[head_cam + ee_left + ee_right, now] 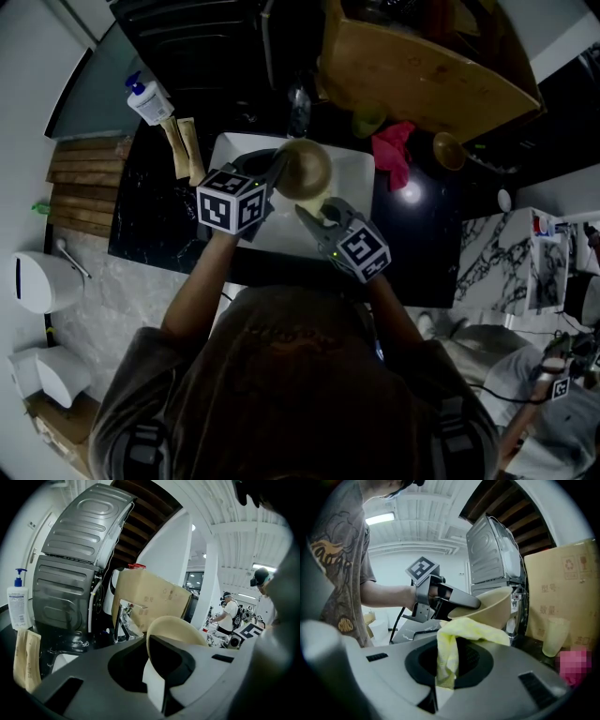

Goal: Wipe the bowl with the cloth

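A cream bowl (pixel 304 169) is held tilted above a white sink (pixel 356 169). My left gripper (pixel 272 173) is shut on its rim; in the left gripper view the bowl (pixel 176 630) rises from between the jaws. My right gripper (pixel 314 217) is shut on a yellow cloth (pixel 454 641), whose free end lies against the underside of the bowl (pixel 490 606). In the head view the cloth (pixel 328 212) shows as a pale patch just below the bowl.
A faucet (pixel 298 105) stands behind the sink. A red rag (pixel 394 152), a green cup (pixel 367 120) and a wooden bowl (pixel 450 150) lie on the black counter. A soap pump bottle (pixel 148 99) and two tan sponges (pixel 184 148) sit at left. A cardboard box (pixel 422 66) is behind.
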Action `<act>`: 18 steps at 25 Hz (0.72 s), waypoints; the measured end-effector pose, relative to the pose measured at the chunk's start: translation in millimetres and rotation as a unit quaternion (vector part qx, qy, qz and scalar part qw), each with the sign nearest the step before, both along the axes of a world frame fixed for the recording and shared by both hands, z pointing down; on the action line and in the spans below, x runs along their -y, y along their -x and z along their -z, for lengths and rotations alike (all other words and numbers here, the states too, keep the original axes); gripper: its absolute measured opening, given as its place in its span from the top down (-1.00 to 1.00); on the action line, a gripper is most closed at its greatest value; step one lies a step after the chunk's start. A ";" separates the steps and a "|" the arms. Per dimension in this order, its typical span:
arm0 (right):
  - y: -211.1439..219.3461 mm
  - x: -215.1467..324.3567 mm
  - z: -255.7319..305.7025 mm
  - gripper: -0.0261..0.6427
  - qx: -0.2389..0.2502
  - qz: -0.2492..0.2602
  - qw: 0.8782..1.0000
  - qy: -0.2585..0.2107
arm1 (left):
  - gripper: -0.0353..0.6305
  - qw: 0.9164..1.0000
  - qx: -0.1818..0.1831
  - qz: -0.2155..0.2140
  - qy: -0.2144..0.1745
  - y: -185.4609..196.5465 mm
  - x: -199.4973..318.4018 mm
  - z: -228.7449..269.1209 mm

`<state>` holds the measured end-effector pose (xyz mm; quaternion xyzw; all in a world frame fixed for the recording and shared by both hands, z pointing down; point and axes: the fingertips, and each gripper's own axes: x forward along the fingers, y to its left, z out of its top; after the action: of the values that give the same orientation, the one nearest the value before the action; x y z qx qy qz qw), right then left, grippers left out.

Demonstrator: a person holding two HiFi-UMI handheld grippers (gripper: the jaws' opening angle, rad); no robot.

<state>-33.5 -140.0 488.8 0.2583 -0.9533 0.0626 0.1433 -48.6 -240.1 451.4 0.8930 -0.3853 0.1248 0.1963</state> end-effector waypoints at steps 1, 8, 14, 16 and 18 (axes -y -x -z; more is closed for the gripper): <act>1.3 0.5 -0.8 0.86 0.000 0.001 1.000 0.000 | 0.84 1.000 -0.001 0.000 0.000 -0.7 -0.2 0.5; 9.7 3.5 -8.5 0.86 0.003 0.000 1.000 0.006 | 0.83 1.000 -0.015 -0.001 0.007 -5.1 -3.1 0.2; 9.5 12.0 -14.1 0.86 0.008 -0.007 1.000 0.009 | 0.83 0.999 -0.047 -0.005 0.026 -9.7 -7.0 -0.7; 8.2 16.7 -16.2 0.86 0.008 -0.010 1.000 0.009 | 0.84 0.998 -0.054 -0.004 0.029 -10.2 -6.7 0.2; 6.7 20.9 -19.3 0.86 0.009 -0.014 1.000 0.011 | 0.84 0.998 -0.057 -0.005 0.031 -10.2 -6.9 0.8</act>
<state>-40.2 -160.8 508.0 0.2699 -0.9500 0.0773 0.1363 -38.3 -233.2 450.5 0.8942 -0.3648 0.0869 0.2447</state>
